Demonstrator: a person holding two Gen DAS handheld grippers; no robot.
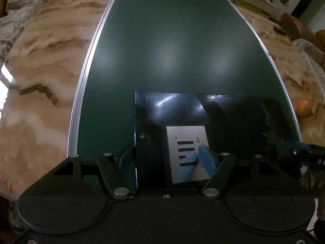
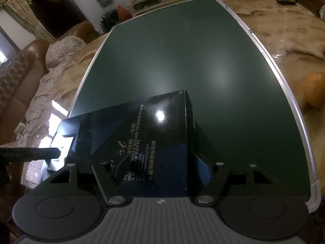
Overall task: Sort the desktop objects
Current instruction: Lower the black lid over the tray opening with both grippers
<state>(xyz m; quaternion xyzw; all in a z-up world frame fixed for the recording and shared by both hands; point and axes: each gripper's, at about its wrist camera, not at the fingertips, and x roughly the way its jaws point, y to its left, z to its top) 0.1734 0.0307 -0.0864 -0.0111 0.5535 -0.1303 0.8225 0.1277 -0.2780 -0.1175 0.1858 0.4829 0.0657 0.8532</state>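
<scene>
Both hand-held grippers, left gripper [image 1: 166, 160] and right gripper [image 2: 160, 170], pinch the glossy black rectangular cardboard box [image 2: 154, 130] on the dark green metal-framed board [image 1: 172, 46] over the beige marble-patterned table [image 1: 40, 65], with a round orange fruit [image 2: 313, 89] beyond the board's right edge.

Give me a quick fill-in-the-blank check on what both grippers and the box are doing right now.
1. Both grippers straddle the glossy ____ box.
2. The box lies on a dark ____ board.
3. Beyond the board's right edge sits an ____ on the marble table.

Missing words: black; green; orange
</scene>
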